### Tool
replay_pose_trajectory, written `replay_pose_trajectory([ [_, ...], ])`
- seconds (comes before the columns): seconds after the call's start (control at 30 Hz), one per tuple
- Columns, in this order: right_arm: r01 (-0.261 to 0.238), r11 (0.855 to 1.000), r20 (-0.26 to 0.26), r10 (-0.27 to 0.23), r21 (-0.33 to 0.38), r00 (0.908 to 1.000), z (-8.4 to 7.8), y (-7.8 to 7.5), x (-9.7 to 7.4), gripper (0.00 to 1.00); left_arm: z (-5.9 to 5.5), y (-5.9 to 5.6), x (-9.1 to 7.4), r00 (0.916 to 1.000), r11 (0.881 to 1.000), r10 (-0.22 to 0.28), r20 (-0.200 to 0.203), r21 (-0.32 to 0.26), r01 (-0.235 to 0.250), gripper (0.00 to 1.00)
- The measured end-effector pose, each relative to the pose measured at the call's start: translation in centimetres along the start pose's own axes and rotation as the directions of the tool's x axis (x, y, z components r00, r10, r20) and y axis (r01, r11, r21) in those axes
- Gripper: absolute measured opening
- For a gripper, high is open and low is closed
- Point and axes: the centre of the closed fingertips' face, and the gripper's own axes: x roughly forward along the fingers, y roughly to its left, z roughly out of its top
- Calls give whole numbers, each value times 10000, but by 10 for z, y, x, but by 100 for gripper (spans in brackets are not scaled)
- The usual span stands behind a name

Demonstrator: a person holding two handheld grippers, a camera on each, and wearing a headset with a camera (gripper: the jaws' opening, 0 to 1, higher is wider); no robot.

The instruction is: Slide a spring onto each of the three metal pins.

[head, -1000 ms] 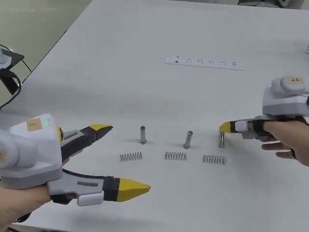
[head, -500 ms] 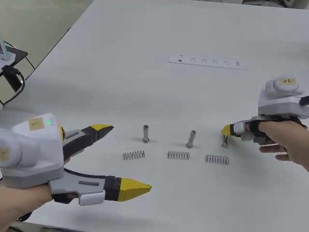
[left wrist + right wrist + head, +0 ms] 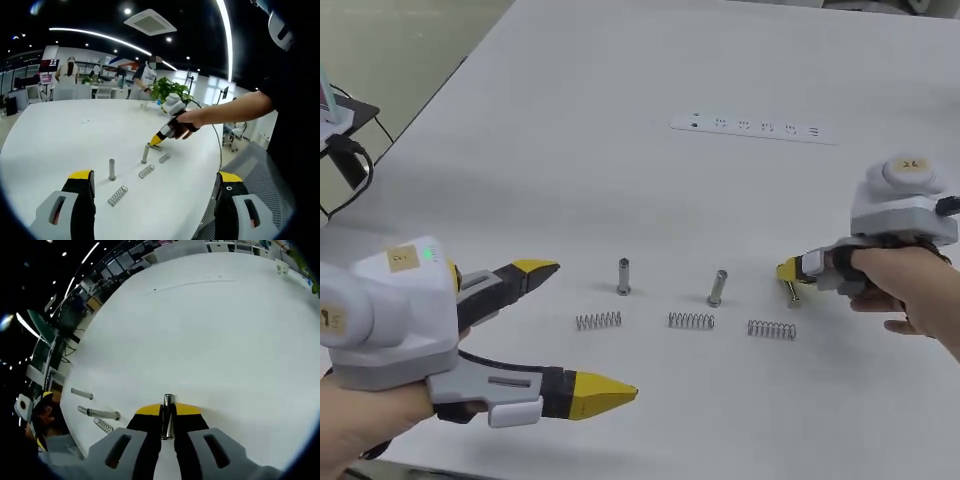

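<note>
Three metal pins and three springs sit in two rows parallel to the near edge of the white bench (image 3: 620, 120), with the springs in the nearer row. The left pin (image 3: 624, 276) and the middle pin (image 3: 718, 287) stand upright on the surface, well apart from each other. The left spring (image 3: 598, 320), the middle spring (image 3: 691, 320) and the right spring (image 3: 772, 329) each lie on their side, just in front of a pin and clear of it. At the right end of the pin row, the right hand-held gripper (image 3: 787, 270) is closed on the right pin (image 3: 167, 422). In the right gripper view the pin is clamped between the two yellow tips, and its rounded head pokes out beyond them. In the head view the pin slants below the tips, and whether its lower end touches the bench cannot be told. The left hand-held gripper (image 3: 570, 330) hovers over the near left part of the bench. Its jaws are spread wide and grip nothing, and they point toward the rows, the nearer yellow tip not far from the left spring. A white power strip (image 3: 755, 127) lies flat toward the far edge.
</note>
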Motion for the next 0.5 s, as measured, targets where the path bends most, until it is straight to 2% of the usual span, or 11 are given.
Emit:
replay_pose_trajectory([
  [0.23,-211,9983,39,213,-538,9998,-7,7,-4,5,-2,0,-1,10000,10000,25,-50,-24,-25,98],
  [0.5,-487,9932,475,540,-1059,9974,-9,17,-16,5,0,0,0,10000,10000,21,-61,21,-21,98],
])
